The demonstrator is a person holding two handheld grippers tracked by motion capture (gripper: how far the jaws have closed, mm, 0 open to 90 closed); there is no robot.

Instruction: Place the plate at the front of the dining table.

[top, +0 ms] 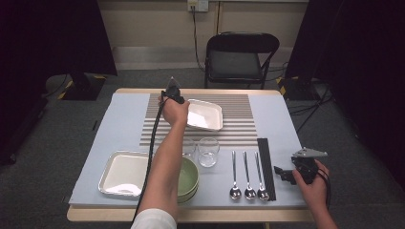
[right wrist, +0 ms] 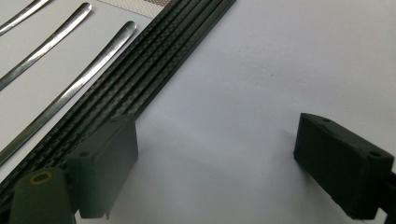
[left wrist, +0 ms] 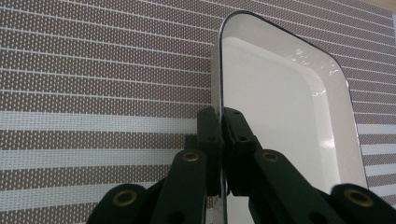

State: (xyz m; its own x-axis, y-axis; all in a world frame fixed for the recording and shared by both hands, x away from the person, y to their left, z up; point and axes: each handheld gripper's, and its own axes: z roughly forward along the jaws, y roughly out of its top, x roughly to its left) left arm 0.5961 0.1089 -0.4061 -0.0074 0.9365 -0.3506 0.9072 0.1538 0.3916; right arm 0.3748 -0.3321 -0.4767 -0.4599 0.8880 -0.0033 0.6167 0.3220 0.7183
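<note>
Now clamped tight on the near rim of the white rectangular tray (left wrist: 280, 107), left hand-held gripper (left wrist: 220, 123), with the tray resting on the striped placemat (top: 239, 125) at the far middle of the worktop (top: 119, 119), probably pinched at the edge so as to shift or lift it without touching the inside. Waiting with jaws wide apart and empty, right hand-held gripper (right wrist: 215, 163), low over bare worktop just beside the black chopsticks (right wrist: 140, 74). Counted elsewhere: three spoons (top: 247, 176), two glasses (top: 208, 151), stacked green bowls (top: 188, 179), one more tray (top: 123, 172).
</note>
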